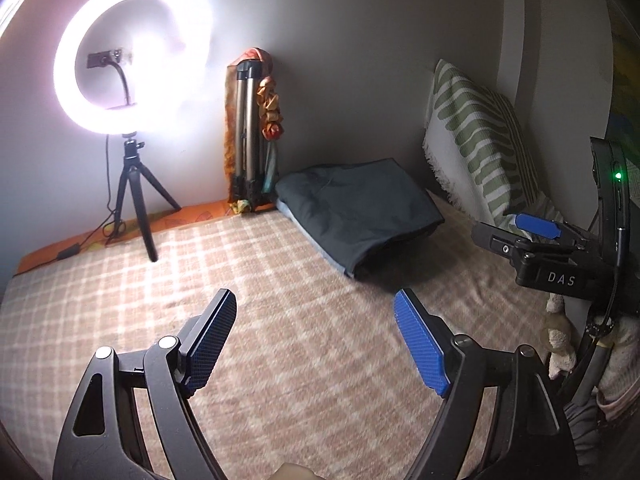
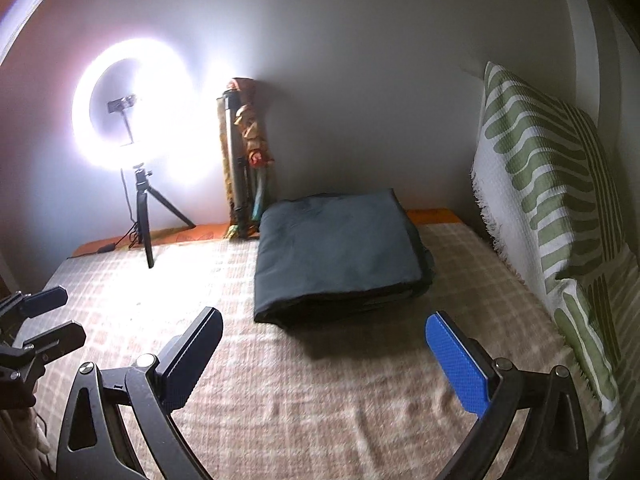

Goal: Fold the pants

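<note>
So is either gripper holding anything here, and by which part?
Nothing: left gripper and right gripper are open and empty; folded pants lie untouched.

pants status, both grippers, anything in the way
Left gripper open, empty. Right gripper open, empty. Dark pants folded on the checked blanket, untouched. Nothing between grippers and pants.
</note>
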A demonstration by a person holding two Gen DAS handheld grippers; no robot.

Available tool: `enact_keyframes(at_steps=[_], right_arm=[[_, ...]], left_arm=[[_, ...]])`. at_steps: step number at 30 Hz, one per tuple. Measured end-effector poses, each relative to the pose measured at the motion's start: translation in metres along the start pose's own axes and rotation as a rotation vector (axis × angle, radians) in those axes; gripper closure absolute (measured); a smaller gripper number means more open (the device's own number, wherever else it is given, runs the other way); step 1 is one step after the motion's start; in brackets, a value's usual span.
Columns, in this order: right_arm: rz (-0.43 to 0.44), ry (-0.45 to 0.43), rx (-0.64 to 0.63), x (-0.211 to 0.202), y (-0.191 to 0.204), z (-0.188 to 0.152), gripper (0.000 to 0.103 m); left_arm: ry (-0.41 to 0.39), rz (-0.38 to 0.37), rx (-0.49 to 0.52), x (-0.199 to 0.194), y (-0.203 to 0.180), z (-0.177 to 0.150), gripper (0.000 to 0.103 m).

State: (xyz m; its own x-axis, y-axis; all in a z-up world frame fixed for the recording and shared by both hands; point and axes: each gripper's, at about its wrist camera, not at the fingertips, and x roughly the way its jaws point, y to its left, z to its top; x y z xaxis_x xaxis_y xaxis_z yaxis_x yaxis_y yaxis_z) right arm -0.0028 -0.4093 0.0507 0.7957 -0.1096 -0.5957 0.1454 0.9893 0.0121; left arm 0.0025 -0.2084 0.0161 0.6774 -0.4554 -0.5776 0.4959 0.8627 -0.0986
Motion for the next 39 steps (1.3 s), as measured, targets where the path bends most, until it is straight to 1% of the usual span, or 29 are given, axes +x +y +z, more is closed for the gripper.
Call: enact_keyframes(at_steps=[7,11,17,21,24,31,32,34,39], right_arm=[[0.004,-0.02,0.008,-0.008,0.012,-0.017,0.0],[-0.002,-0.026,0.009,-0.008,0.014,-0.022,0.0],[-0.032,-0.051,-0.002,-0.009,0.018,-0.029,0.0],[-0.036,-0.057,0.007,-0.007,0.016,-0.032,0.0],[-0.04,-0.058,0.006,-0.006,0.015,-0.036,0.0],[-0.043,-0.046,-0.003,-0.002,0.017,-0.039,0.0],[-0.043,-0.045,-0.001,-0.002,0.017,-0.039,0.0],[-0.034,-0.046,0.008,-0.002,0.016,-0.039,0.0],[-0.033,-0.042,0.009,0.0,0.017,-0.04,0.0]], left_arm=[[0.013,0.002,-0.012,-0.005,0.001,-0.014,0.022],[0.008,0.03,0.004,-0.007,0.001,-0.018,0.022],[0.025,0.038,-0.002,-0.006,0.004,-0.023,0.021],[0.013,0.061,0.006,-0.007,0.004,-0.026,0.021],[0.015,0.076,0.005,-0.006,0.005,-0.027,0.016],[0.019,0.095,0.007,-0.004,0.007,-0.03,0.015],[0.026,0.102,0.01,-0.003,0.008,-0.03,0.013],[0.039,0.118,0.02,-0.001,0.006,-0.031,0.004],[0.031,0.115,0.02,-0.004,0.007,-0.033,0.003]])
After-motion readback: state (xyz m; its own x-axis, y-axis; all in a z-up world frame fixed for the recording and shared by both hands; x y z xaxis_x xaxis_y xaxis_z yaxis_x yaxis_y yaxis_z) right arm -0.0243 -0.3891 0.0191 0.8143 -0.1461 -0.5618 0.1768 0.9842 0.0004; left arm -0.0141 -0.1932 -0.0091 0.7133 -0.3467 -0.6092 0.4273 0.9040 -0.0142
